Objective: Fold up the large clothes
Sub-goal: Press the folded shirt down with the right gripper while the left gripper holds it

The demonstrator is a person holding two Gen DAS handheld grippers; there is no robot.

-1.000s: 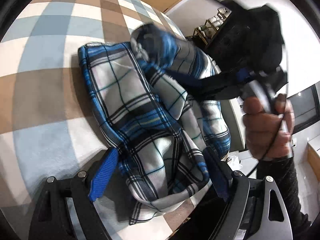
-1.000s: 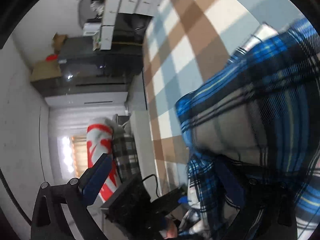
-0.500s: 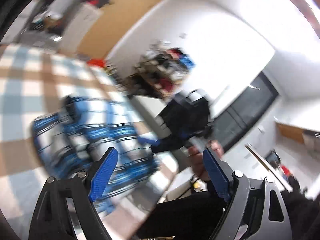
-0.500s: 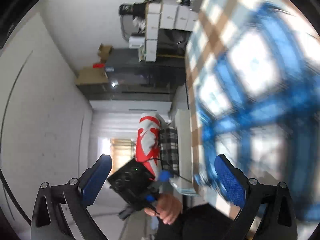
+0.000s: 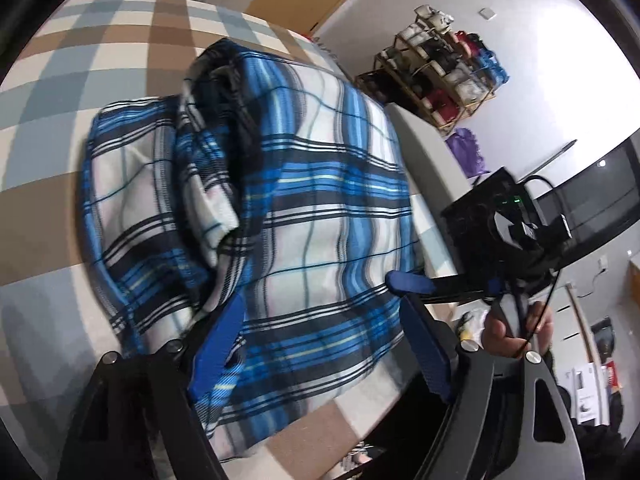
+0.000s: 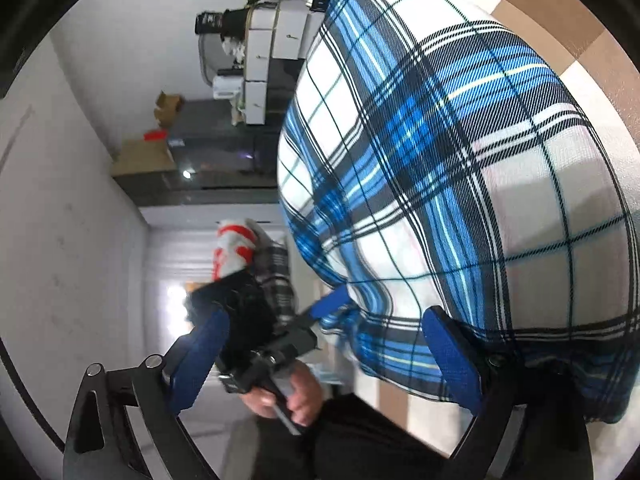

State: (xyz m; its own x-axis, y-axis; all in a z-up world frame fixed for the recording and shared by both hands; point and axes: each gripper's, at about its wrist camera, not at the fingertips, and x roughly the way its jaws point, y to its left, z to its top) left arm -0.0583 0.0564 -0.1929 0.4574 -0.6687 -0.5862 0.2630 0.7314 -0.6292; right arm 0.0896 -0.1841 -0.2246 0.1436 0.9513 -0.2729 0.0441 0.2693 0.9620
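Lying in a folded, bunched heap on the checked brown, pale blue and cream bedspread (image 5: pixel 60 152), the blue, white and black plaid flannel garment (image 5: pixel 320 208) fills most of the left wrist view. At its left side a thinner layer spreads flat; toward the middle a thick rolled fold stands up, and the broad top panel drapes rightward to the bed's edge. The left gripper (image 5: pixel 320 344) hangs over the near hem with its blue fingers (image 5: pixel 218 346) spread and closing; cloth lies under and between them, but whether the pads press it cannot be told. Further right, the right gripper (image 5: pixel 412 284) reaches in level at the garment's right edge, one finger tip touching or just beside the cloth, held by a hand (image 5: pixel 516 332).

From the right wrist view, the right gripper's fingers (image 6: pixel 200 356) are spread wide and closing. The left one is in open air, the right one against the plaid bulge (image 6: pixel 460 168), which lies mostly beyond it.
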